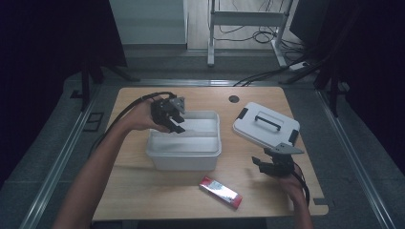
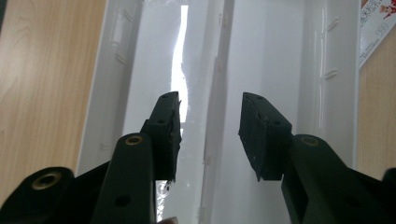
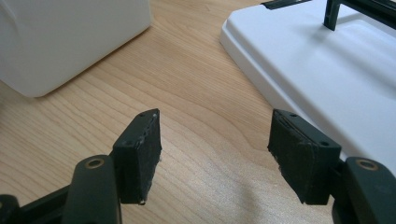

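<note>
A white plastic box point(image 1: 184, 155) stands open in the middle of the wooden table. My left gripper point(image 1: 175, 121) hangs over its far left corner, pointing down into it. In the left gripper view the left gripper point(image 2: 210, 100) has its jaws apart over the box's white inside point(image 2: 112, 70), and a narrow ridge point(image 2: 217, 70) runs below the gap untouched. The box's white lid point(image 1: 267, 125) with a black handle lies to the right. My right gripper point(image 1: 261, 163) rests low, just in front of the lid. The right gripper point(image 3: 217, 116) is open over bare wood, beside the lid's edge point(image 3: 327, 74).
A red and silver packet point(image 1: 220, 192) lies near the table's front edge, in front of the box; a corner of the packet point(image 2: 373, 23) also appears in the left gripper view. A round cable hole point(image 1: 233, 98) sits at the back. The box's outer wall point(image 3: 70, 37) stands left of my right gripper.
</note>
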Demonstrator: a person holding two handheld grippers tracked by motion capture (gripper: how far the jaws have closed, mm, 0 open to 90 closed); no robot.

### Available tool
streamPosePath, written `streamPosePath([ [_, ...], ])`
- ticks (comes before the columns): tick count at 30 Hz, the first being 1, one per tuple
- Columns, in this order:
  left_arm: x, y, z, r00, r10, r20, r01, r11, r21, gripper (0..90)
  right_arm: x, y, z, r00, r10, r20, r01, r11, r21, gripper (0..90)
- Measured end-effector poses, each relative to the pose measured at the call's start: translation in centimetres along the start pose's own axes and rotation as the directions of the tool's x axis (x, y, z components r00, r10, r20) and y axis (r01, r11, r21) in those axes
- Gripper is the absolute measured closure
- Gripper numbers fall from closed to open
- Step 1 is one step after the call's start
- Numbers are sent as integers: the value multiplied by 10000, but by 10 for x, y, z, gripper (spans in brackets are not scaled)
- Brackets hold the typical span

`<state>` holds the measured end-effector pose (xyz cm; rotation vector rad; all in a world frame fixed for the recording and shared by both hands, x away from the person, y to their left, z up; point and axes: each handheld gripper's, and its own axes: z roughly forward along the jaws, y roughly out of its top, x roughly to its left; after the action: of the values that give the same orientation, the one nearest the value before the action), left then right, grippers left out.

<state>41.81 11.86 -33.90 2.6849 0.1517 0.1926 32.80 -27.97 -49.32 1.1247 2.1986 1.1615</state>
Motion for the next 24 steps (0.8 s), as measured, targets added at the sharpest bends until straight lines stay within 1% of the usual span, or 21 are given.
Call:
streamPosePath([
  [2,0,1,2,10000,-1,42,0,10000,56,590,0,0,0,10000,-16,9,16,10000,21,343],
  [3,0,1,3,9999,106,67,-108,9998,190,593,0,0,0,10000,-6,14,6,10000,10,343],
  [5,-1,2,5,10000,30,75,-32,9997,239,600,-1,0,-1,10000,14,18,-14,10000,5,343],
  [7,1,2,7,9998,115,171,-121,9992,386,615,-1,0,-1,10000,21,21,-21,10000,3,343],
  [11,4,3,10,9994,86,325,-103,9986,517,637,-1,-1,-1,10000,16,5,-16,10000,34,343],
  [17,7,5,14,9986,110,510,-156,9959,896,663,-2,-2,0,10000,0,27,0,10000,77,343],
  [24,9,7,19,9978,130,643,-204,9931,1153,696,-3,-2,0,10000,9,43,-10,10000,90,343],
])
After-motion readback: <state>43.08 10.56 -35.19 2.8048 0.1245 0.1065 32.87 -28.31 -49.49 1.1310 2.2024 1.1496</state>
